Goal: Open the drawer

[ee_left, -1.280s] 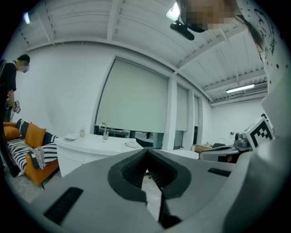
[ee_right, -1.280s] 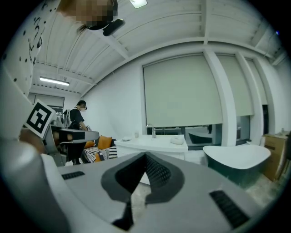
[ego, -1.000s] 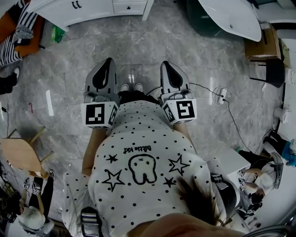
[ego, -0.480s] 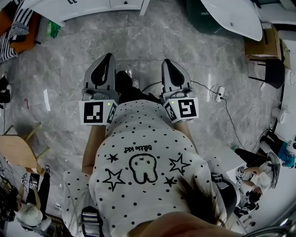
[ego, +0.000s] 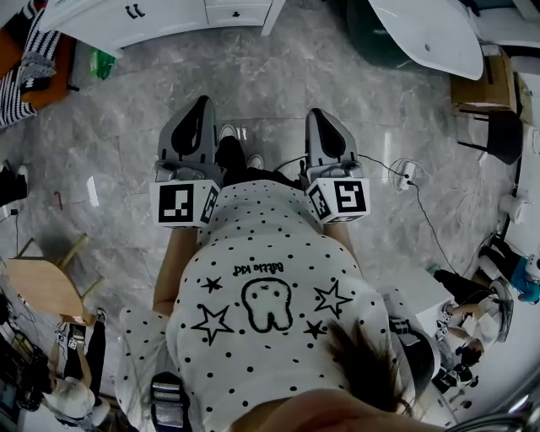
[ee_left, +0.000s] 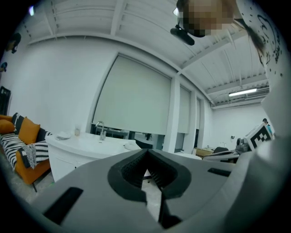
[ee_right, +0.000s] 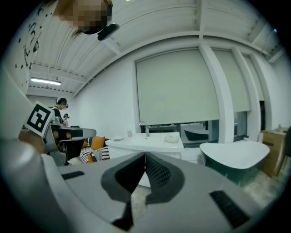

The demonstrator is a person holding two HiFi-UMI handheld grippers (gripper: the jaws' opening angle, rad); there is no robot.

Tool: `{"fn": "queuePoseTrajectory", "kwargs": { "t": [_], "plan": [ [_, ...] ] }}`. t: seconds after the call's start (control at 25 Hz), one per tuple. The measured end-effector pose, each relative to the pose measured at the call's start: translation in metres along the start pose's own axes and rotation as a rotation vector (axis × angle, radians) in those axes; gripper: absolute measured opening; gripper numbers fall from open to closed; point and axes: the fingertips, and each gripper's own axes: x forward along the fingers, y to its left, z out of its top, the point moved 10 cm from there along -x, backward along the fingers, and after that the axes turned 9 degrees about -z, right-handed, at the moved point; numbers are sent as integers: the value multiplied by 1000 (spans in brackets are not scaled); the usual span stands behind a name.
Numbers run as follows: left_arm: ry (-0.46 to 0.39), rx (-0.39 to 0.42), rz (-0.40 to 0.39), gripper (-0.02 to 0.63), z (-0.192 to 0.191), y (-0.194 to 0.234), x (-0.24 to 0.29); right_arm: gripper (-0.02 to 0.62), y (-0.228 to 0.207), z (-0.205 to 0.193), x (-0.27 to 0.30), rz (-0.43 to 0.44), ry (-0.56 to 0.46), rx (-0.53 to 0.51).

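head view: person in a polka dot shirt (ego: 270, 287) stands on a grey marble floor (ego: 278, 84), one gripper in each hand, both pointing ahead. the left gripper (ego: 202, 105) and right gripper (ego: 319, 115) sit side by side just above the shoes (ego: 229, 133). the drawer (ego: 237, 13) is a front on the white cabinet (ego: 101, 21) at the top edge. it looks shut and is well apart from both grippers. off to the right there's a white tub (ego: 422, 29), a cardboard box (ego: 479, 83) and a cable (ego: 426, 221) trailing over the floor. a wooden stool (ego: 38, 283) is at lower left.

left gripper view: the left gripper (ee_left: 146, 154) is clenched, jaw tips meeting with nothing between them. past it is the white cabinet (ee_left: 68, 157) with a faucet (ee_left: 100, 129) on top, and a sofa (ee_left: 25, 150) with an orange cushion (ee_left: 28, 130) at far left. can't pick out the drawer front from here. the right gripper's marker cube (ee_left: 259, 135) pokes in at the right edge.

right gripper view: the right gripper (ee_right: 144, 157) is clenched too, jaws pressed together on nothing. the white cabinet (ee_right: 148, 144) sits straight ahead beyond the tips, the white tub (ee_right: 236, 154) to its right, the cardboard box (ee_right: 272, 150) further right. the left gripper's marker cube (ee_right: 38, 117) shows at left.
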Motion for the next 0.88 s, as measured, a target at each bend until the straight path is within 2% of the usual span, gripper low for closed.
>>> {"fn": "queuePoseTrajectory", "kwargs": {
  "t": [0.24, 0.6, 0.88],
  "plan": [
    [4, 12, -31, 4, 19, 42, 27, 14, 17, 22, 44, -25, -32, 20],
    [16, -10, -46, 4, 19, 93, 43, 14, 44, 21, 83, -66, -20, 27],
    [17, -26, -39, 4, 21, 113, 48, 14, 52, 32, 98, -65, -16, 14]
  ]
}}
